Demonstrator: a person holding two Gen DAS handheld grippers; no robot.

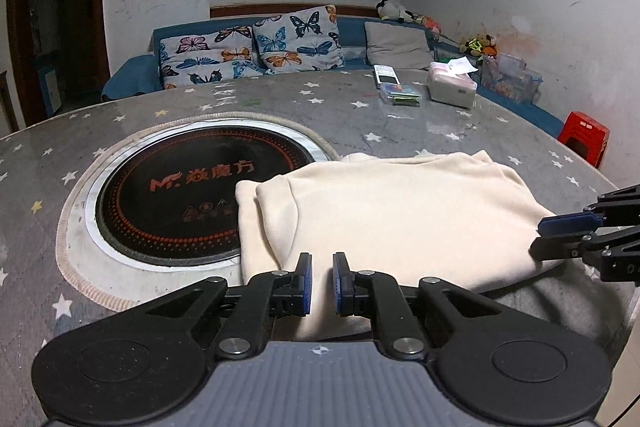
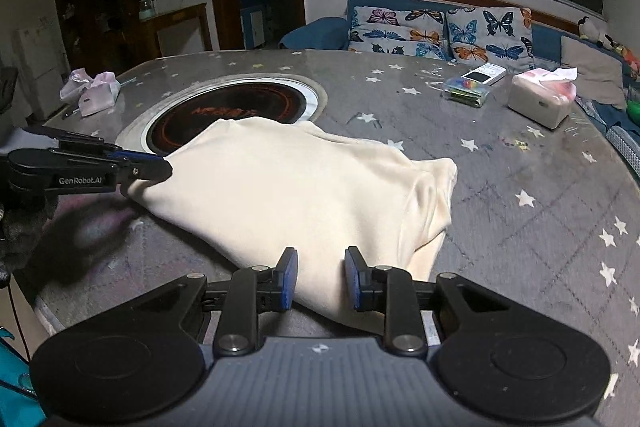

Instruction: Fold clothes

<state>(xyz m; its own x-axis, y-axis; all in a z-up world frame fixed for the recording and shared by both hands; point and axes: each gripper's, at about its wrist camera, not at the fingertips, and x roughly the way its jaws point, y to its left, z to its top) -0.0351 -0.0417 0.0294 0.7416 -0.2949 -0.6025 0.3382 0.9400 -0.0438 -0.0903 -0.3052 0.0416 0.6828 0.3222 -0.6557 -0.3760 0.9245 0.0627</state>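
Lying on bench just beside round hotplate (image 1: 200,195), cream garment (image 1: 392,219) runs long axis left-right. Left gripper (image 1: 322,259) at near-left hem, fingers narrowly parted, cloth between; right gripper (image 2: 321,255) at near-right hem, wider gap, grip uncertain. Both equally near.

One garment (image 1: 400,219), two butterfly cushions (image 1: 296,41)
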